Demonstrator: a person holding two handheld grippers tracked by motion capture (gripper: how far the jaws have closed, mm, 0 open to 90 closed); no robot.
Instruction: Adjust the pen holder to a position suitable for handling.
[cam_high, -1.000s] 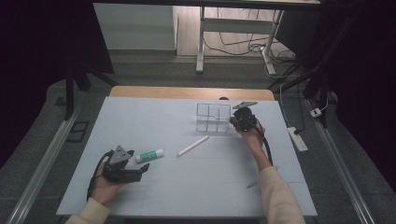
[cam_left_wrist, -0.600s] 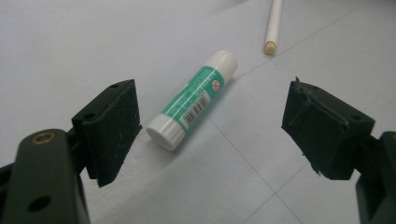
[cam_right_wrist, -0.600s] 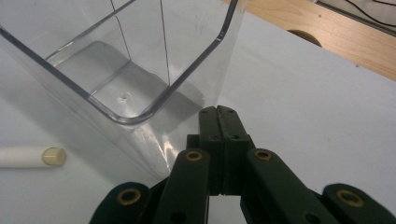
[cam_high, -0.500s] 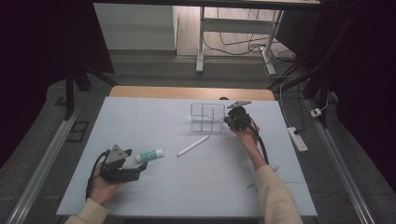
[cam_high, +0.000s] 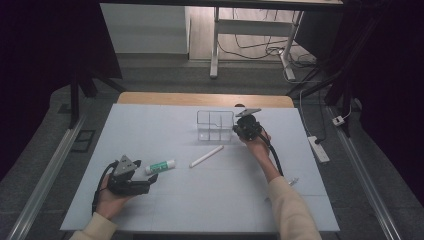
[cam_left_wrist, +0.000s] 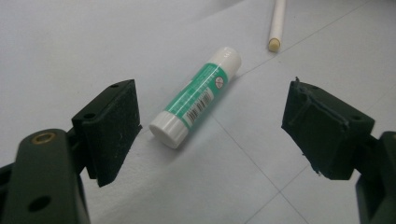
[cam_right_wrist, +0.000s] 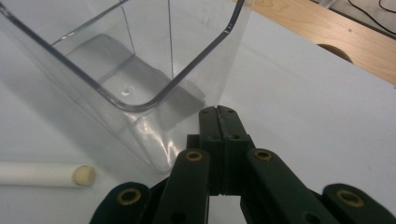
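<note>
Pale blue table mat (cam_high: 165, 210), gridded. Left gripper (cam_left_wrist: 210, 133): jaws wide, empty; glue stick (cam_left_wrist: 198, 99) lies just ahead between them, white stick (cam_left_wrist: 276, 23) beyond. Label: barcode only (print unreadable). Right gripper (cam_right_wrist: 219, 116): jaws pressed together, empty, tips against clear organizer (cam_right_wrist: 140, 70). Risk: the pushed wall may skid or tip; the round glue stick may roll aside.

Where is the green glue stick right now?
In the high view the green glue stick lies on the table's left half, just ahead of the open left gripper, with the white stick to its right.
</note>
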